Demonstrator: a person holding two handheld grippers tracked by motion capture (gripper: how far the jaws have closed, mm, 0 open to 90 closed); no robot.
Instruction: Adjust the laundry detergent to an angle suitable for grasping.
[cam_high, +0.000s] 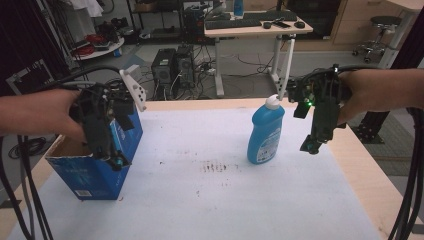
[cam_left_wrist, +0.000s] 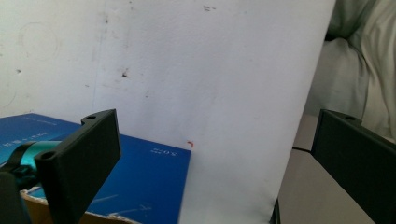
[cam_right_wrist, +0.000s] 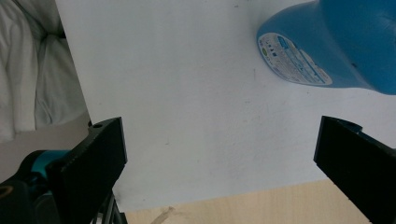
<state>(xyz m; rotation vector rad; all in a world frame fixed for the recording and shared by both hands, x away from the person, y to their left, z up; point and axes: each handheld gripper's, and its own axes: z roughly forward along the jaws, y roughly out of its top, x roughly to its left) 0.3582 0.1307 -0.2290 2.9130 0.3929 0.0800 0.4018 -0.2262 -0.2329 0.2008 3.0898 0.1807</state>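
Observation:
A blue bottle (cam_high: 265, 132) with a white cap stands upright on the white mat (cam_high: 200, 190), right of centre. An open blue cardboard box (cam_high: 95, 170) sits at the mat's left edge. My left gripper (cam_high: 116, 161) hangs above that box, pointing down, jaws wide apart and empty; in the left gripper view the blue box (cam_left_wrist: 140, 177) lies below the left jaw. My right gripper (cam_high: 312, 145) hovers just right of the bottle, a little above the table, open and empty. In the right gripper view the blue bottle (cam_right_wrist: 336, 42) lies at the upper right, beyond the jaws.
The wooden table (cam_high: 360, 170) shows around the mat's right and far edges. Behind it are a desk with a keyboard (cam_high: 240, 22), computer towers (cam_high: 172, 65) on the floor, and a stool (cam_high: 382, 25). Black cables (cam_high: 25, 200) trail down on both sides.

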